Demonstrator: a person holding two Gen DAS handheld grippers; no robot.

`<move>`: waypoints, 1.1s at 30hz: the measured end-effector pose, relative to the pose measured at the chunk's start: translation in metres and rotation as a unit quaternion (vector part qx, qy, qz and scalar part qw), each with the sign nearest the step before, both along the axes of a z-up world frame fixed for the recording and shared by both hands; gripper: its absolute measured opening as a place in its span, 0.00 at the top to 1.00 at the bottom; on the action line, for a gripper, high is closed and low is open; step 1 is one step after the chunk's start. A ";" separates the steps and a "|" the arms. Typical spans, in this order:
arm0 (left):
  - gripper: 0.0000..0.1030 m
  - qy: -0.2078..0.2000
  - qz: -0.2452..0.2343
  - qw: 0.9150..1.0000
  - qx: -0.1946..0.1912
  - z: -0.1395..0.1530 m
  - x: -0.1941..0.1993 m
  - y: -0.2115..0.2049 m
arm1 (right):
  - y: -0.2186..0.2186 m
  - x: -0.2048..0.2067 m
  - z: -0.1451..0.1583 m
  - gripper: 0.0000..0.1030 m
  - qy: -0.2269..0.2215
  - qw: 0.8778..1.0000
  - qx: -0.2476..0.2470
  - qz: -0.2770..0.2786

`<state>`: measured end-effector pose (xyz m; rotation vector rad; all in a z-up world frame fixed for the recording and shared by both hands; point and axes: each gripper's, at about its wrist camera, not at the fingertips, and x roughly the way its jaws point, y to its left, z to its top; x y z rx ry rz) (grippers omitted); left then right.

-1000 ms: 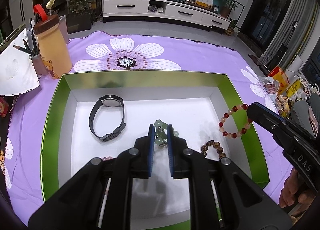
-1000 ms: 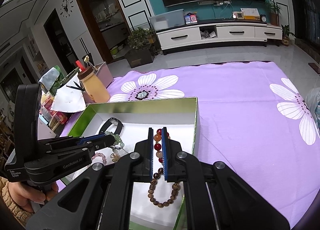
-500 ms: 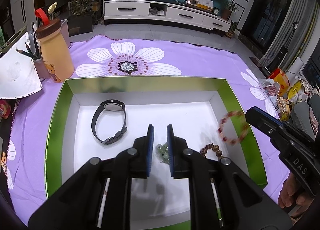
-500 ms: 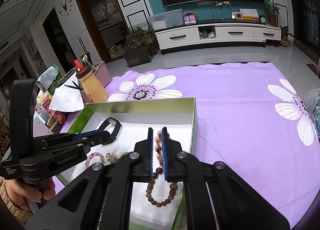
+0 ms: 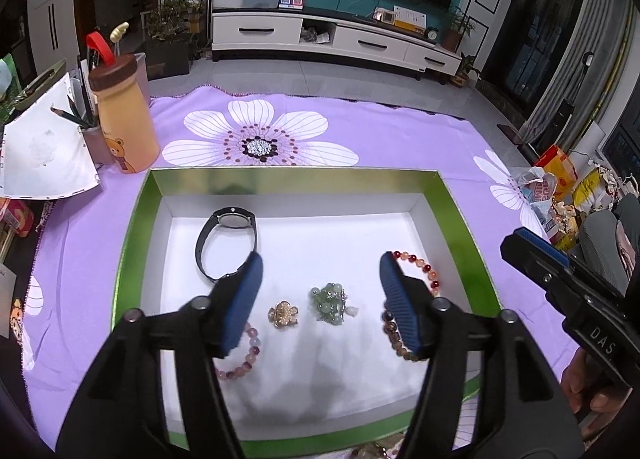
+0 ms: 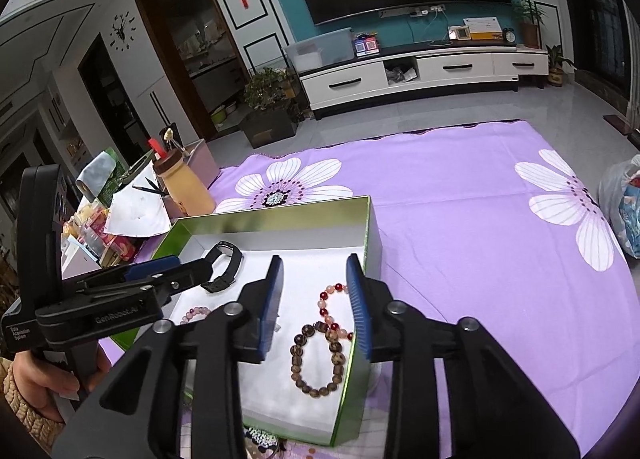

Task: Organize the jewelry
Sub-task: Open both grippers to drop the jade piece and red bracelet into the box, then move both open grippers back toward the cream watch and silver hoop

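- Your left gripper [image 5: 320,291] hung over the near half of the green box [image 5: 132,243], which stood on the purple flowered cloth [image 5: 360,135] of the table; its fingers [image 5: 240,299] were spreading apart and pressed on nothing.
- The green bead bracelet [image 5: 330,303] lay bunched on the white floor of the box, straight ahead of those fingers and in the gap between them, just right of the midline. It had no long axis to speak of; it sat as a small heap.
- A gold flower brooch [image 5: 283,314] lay just beside it on the left, also within the gap, and a pink bead bracelet [image 5: 244,355] lay partly hidden under the left finger.
- Your right gripper [image 6: 314,295] stood over the right-hand side of the box, its fingers [image 6: 270,299] likewise opening, with nothing clamped.
- The red and orange bead bracelet [image 6: 330,307] lay on the box floor below and between the right fingers, near the right wall, its loop running away from you and touching a brown bead bracelet [image 6: 316,363] at its near end.
- A black watch [image 5: 228,243] lay apart from the beads, toward the far left corner.
- Judged from this layout, both bracelets already rested in the box; any further piece to fetch would lie outside it, perhaps at the near edge, where a few beads [image 5: 372,449] showed indistinctly.
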<state>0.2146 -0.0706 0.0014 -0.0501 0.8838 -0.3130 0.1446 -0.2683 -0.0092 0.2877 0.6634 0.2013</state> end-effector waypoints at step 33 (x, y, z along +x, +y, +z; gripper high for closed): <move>0.07 0.008 0.025 0.999 -0.041 0.011 -0.107 0.067 | -0.014 -0.123 0.007 0.27 0.004 1.000 -0.001 -0.013</move>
